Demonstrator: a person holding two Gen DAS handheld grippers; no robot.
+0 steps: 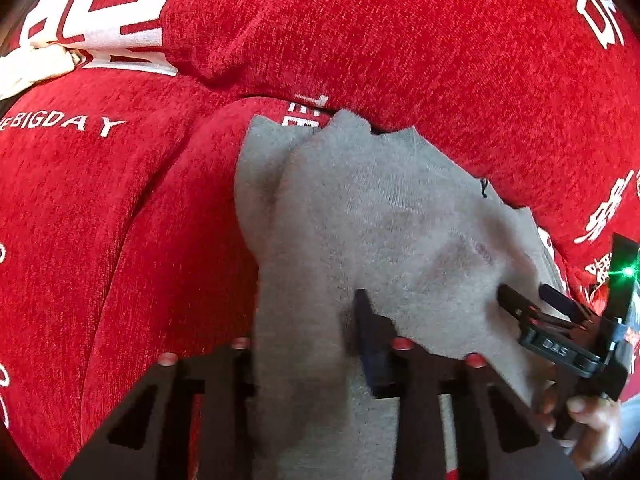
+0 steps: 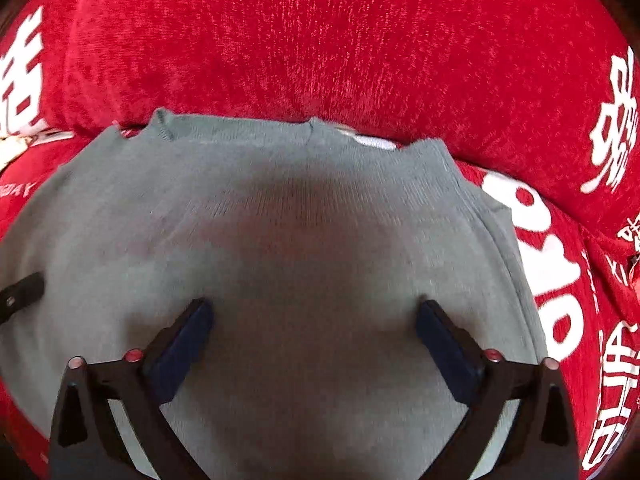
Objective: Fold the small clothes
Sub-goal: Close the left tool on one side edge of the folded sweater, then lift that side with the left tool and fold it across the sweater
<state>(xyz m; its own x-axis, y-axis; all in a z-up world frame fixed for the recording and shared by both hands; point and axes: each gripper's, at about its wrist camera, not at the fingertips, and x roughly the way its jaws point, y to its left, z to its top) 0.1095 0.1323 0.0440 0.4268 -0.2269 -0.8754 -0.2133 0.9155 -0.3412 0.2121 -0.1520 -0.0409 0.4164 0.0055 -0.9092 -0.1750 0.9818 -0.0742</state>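
A small grey knitted garment (image 2: pixel 304 216) lies on a red cover, its neckline toward the backrest. My right gripper (image 2: pixel 314 332) is open, its two fingers spread wide and resting on the grey knit near its lower middle. In the left wrist view my left gripper (image 1: pixel 316 344) is shut on a raised fold of the grey garment (image 1: pixel 360 220); cloth drapes over and hides the left finger. The right gripper (image 1: pixel 560 320) shows there at the right edge, held by a hand. A left fingertip (image 2: pixel 24 292) shows at the right view's left edge.
The garment rests on a sofa seat with a red cover (image 1: pixel 120 220) printed with white characters and the words "BIG DAY". The red backrest cushion (image 2: pixel 320 40) rises just behind the neckline. A white cloth piece (image 1: pixel 36 68) lies at the far left.
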